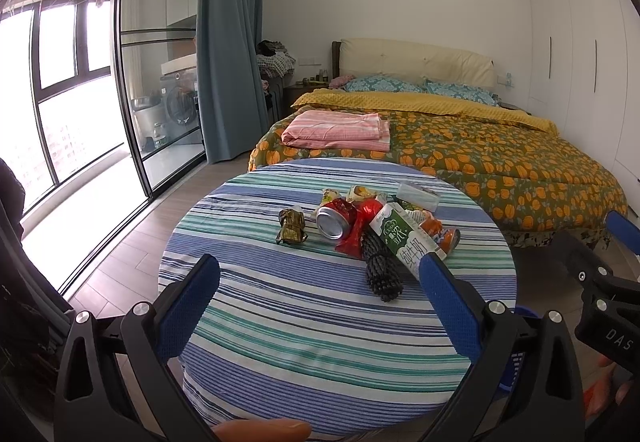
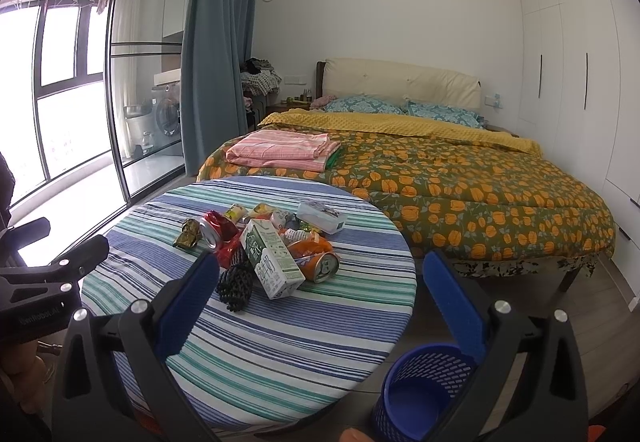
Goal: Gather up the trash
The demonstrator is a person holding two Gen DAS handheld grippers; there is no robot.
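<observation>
A heap of trash lies on the round striped table (image 1: 280,322) (image 2: 260,354): a green and white milk carton (image 1: 404,238) (image 2: 272,262), a crushed red can (image 1: 334,220) (image 2: 216,230), an orange can (image 1: 450,238) (image 2: 320,264), a black foam net (image 1: 382,274) (image 2: 236,284), a crumpled green-gold wrapper (image 1: 291,228) (image 2: 187,234) and a clear plastic box (image 1: 418,194) (image 2: 322,216). My left gripper (image 1: 322,278) is open above the near side of the table. My right gripper (image 2: 322,274) is open too, near the table's right edge. A blue mesh bin (image 2: 424,386) stands on the floor below it.
A round bed (image 1: 460,154) (image 2: 440,182) with an orange-flowered quilt and a folded pink sheet (image 1: 340,130) (image 2: 280,150) stands behind the table. Glass sliding doors (image 1: 160,82) and a blue curtain (image 1: 228,42) are on the left, white wardrobes (image 2: 568,62) on the right.
</observation>
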